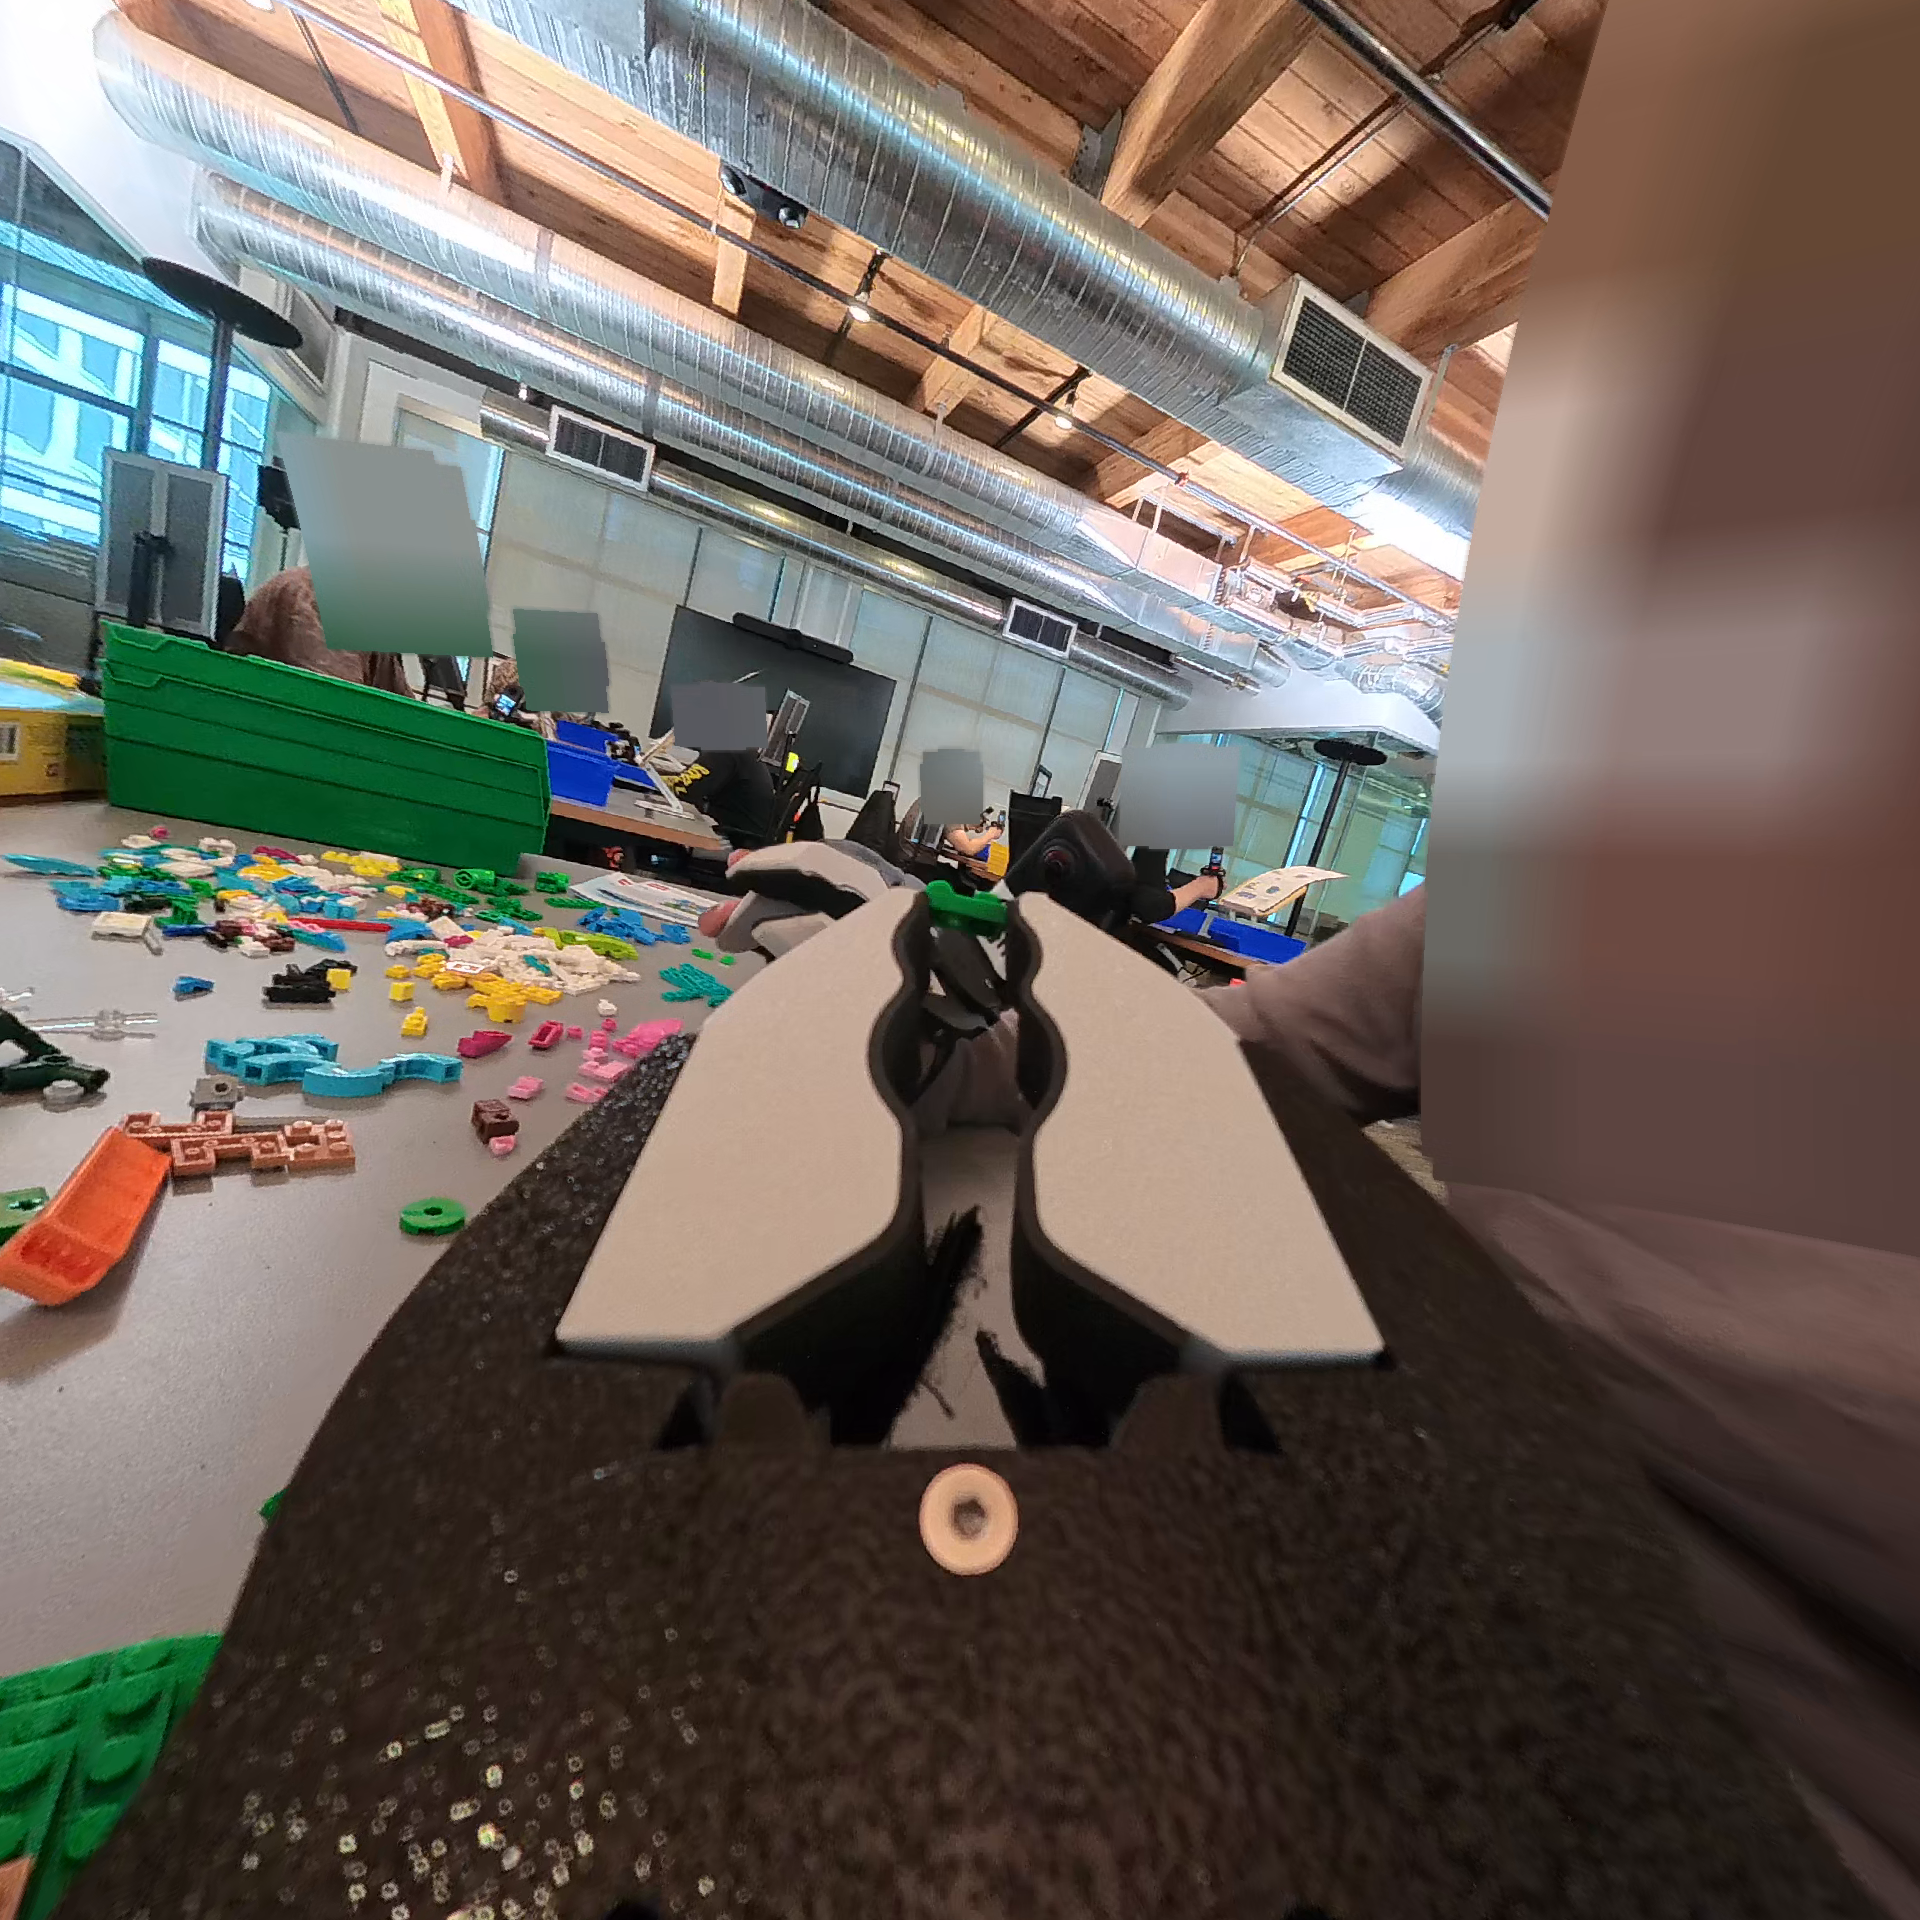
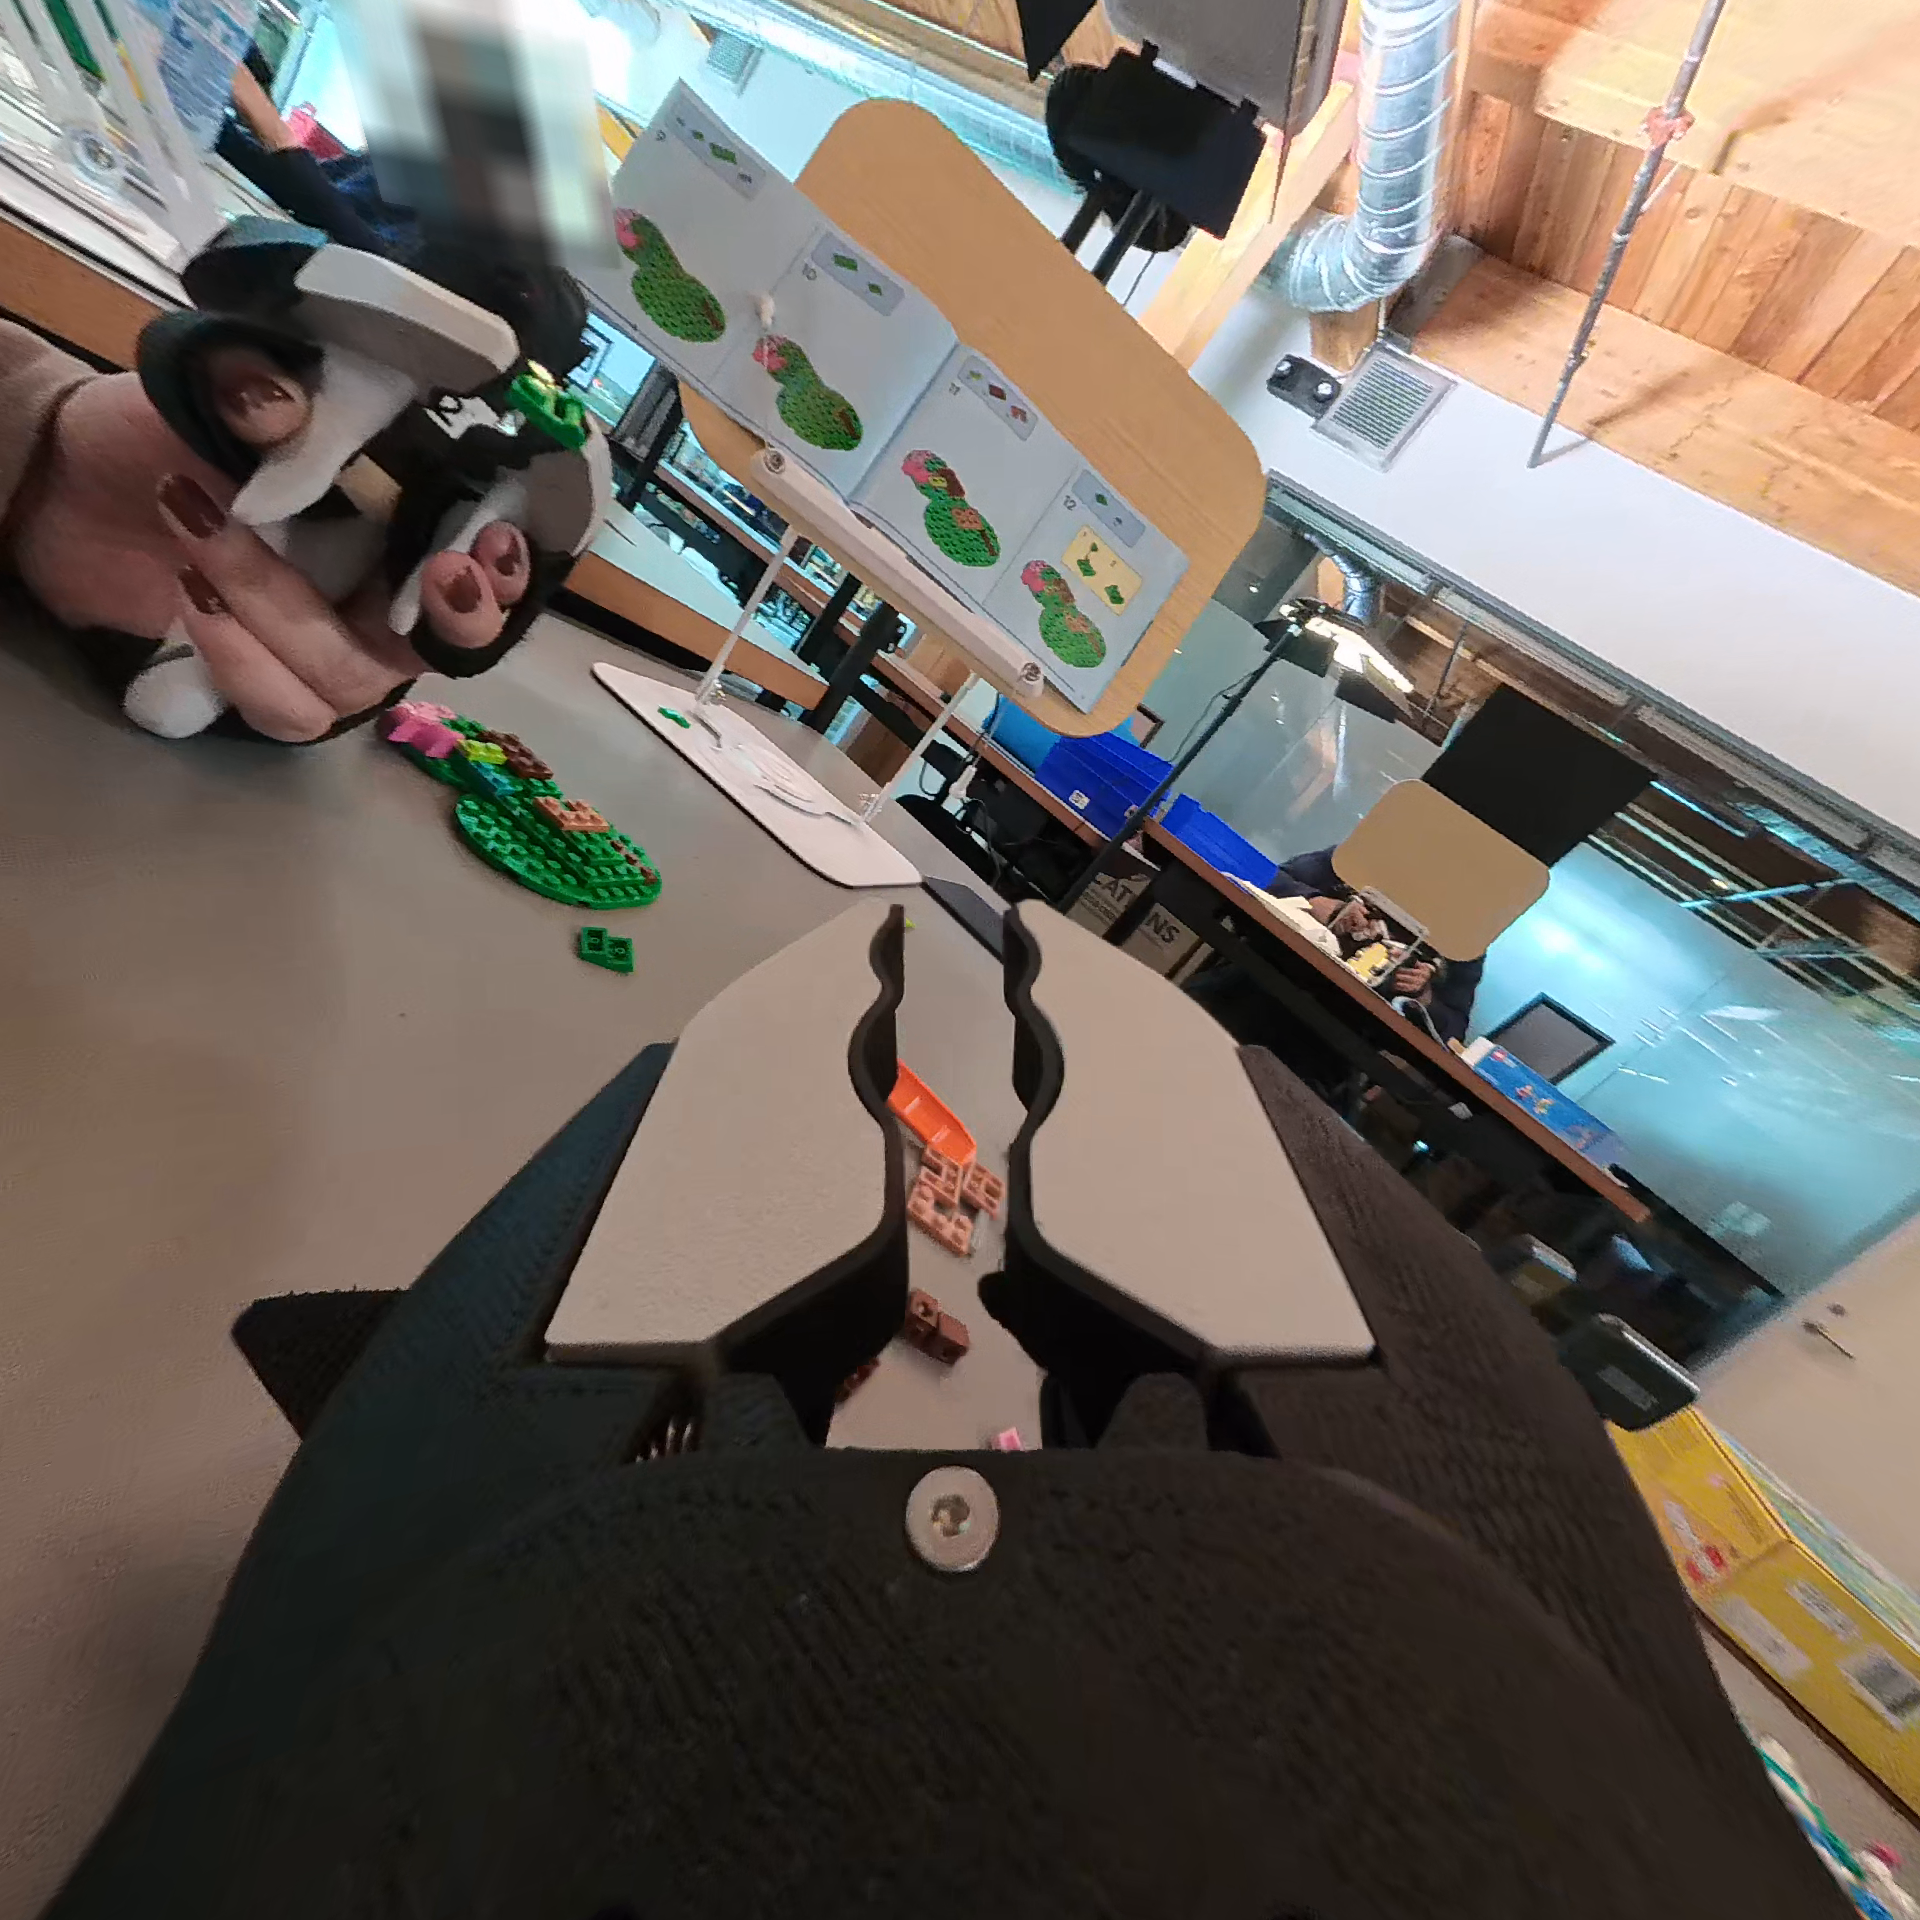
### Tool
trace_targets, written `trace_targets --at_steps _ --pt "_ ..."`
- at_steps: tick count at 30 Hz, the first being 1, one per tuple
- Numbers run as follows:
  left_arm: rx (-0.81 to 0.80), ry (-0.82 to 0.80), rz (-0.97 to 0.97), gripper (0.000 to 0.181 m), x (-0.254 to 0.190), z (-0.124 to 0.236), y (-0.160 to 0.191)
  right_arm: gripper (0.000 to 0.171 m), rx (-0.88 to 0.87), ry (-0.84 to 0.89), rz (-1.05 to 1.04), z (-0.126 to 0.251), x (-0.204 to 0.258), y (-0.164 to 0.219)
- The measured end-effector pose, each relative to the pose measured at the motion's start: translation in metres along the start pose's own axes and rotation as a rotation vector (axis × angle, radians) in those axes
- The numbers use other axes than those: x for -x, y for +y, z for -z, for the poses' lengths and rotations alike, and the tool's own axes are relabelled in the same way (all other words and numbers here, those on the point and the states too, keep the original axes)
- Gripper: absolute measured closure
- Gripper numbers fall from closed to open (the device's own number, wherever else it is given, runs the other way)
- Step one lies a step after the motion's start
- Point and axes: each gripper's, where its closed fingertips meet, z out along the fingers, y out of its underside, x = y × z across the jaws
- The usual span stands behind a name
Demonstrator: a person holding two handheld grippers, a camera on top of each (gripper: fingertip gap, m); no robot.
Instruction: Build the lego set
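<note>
Grey wavy-edged fingers of the left gripper (image 1: 968,914) pinch a small green brick (image 1: 966,906) at their tips, held up off the grey table (image 1: 260,1351). Right gripper (image 2: 951,935) stands slightly open with nothing between its fingers. A round studded green plate (image 2: 556,847) lies flat beside an instruction booklet (image 2: 894,416) on a stand; glossy loose bricks (image 1: 343,935) scatter beneath wooden beams and ribbed steel ducts.

I note an open workshop room. Ceiling: exposed timber beams (image 1: 1195,104) and planking, with silver spiral ducts (image 1: 727,343) and louvred vents (image 1: 1351,374). Track spotlights (image 1: 860,307) are lit. Glazed partitions (image 1: 779,592) line the far wall; daylight enters through windows (image 1: 62,395) at left. Long tables (image 2: 1403,1029) stand behind, one bearing blue bins (image 2: 1122,779).
</note>
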Motion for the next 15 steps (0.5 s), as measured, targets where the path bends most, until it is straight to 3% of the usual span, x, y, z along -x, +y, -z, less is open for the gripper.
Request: trace_targets --at_steps 15 --pt "0.000 0.006 0.004 0.168 -0.0011 -0.0002 0.0003 0.156 0.057 0.088 0.079 0.0089 -0.0085 0.0026"
